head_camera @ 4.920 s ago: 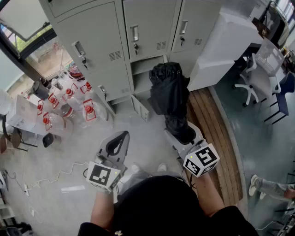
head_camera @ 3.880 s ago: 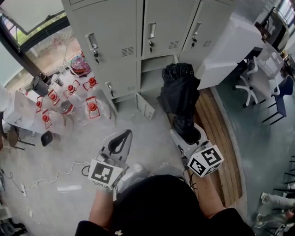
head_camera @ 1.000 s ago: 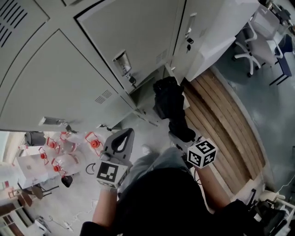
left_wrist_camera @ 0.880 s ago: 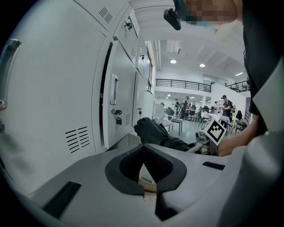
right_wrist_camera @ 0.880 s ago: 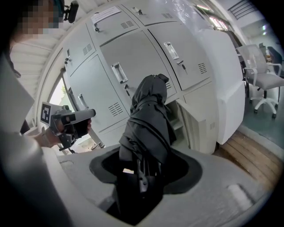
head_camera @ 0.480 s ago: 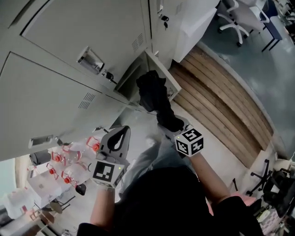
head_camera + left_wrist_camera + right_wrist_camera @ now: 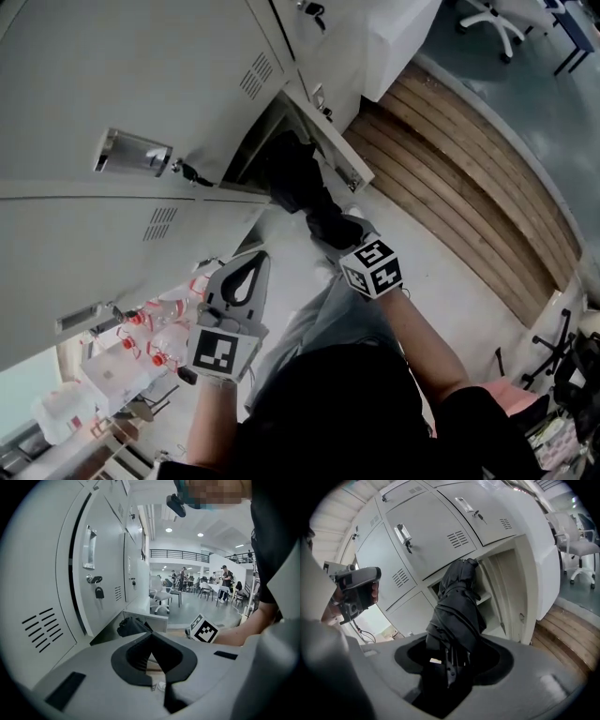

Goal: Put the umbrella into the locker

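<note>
at the lower left of the head view the left gripper [image 7: 251, 265] hangs beside the closed fronts of the locker [image 7: 141, 66]. its jaws are together with nothing between them. we judge it best kept clear there, free to steady the door if needed.

up and to the right, the open compartment [image 7: 255, 150] shows as a dark gap low in the bank. its open door [image 7: 333, 150] is swung out along the gap's right side.

the umbrella [image 7: 302, 192] is black and folded. its long axis runs from centre frame, at the right gripper, up and left to that gap, far end leading. that end sits at the mouth; we cannot tell whether it has passed the threshold. in the right gripper view the umbrella [image 7: 457, 606] rises out of the jaws, leaning slightly right, with its top against the compartment's shelf [image 7: 490, 597].

right of it, the right gripper [image 7: 330, 227] has its jaws clamped on the umbrella's thick handle end.

to do this step well, we should line the long axis up with the compartment's depth and slide it in end first. the loose folds must stay off the door edge, and the jaws should let go only once the umbrella rests on the shelf.
</note>
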Demonstrator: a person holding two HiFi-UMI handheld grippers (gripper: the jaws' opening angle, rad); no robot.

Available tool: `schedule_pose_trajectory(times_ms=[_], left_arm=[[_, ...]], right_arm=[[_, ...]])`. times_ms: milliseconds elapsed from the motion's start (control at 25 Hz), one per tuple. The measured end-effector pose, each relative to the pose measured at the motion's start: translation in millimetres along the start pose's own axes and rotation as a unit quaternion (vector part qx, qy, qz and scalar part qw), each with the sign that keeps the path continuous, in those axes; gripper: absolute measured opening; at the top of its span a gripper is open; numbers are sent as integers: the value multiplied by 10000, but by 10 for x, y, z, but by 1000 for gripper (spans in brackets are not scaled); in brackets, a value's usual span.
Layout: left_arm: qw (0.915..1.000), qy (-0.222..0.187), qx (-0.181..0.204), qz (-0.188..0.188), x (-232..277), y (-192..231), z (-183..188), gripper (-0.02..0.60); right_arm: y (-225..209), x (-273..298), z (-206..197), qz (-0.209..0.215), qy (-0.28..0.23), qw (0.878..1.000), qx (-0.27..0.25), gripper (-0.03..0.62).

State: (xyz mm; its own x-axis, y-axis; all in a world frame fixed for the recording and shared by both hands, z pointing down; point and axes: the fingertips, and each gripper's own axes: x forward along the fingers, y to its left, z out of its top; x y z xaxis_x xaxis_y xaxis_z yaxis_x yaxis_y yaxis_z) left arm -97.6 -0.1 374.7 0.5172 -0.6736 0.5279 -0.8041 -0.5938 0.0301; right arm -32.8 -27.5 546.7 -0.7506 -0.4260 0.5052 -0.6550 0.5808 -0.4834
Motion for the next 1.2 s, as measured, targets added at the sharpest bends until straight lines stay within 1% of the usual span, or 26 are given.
schedule_pose_trajectory(times_ms=[120, 240, 480, 760, 1000, 1200], left_arm=[[9998, 177, 1, 103, 92, 62, -62, 11], [9994, 271, -17, 236, 188, 158, -149, 11], [9972, 405, -367, 510, 284, 382, -364, 11], [9952, 563, -536, 603, 301, 553, -539, 11], [9932, 698, -661, 657, 256, 709, -668, 11], [9920, 818, -679, 678, 208, 799, -772, 11]], right_arm=[[-66, 154, -28, 83, 116, 9999, 7, 236], [-176, 308, -40, 118, 238, 9996, -31, 236], [-268, 686, -37, 243, 436, 9987, -43, 236], [-256, 1220, 23, 375, 597, 9975, -35, 236], [-276, 1617, 87, 399, 727, 9965, -45, 238], [-306, 1910, 171, 400, 738, 9965, 10, 238]])
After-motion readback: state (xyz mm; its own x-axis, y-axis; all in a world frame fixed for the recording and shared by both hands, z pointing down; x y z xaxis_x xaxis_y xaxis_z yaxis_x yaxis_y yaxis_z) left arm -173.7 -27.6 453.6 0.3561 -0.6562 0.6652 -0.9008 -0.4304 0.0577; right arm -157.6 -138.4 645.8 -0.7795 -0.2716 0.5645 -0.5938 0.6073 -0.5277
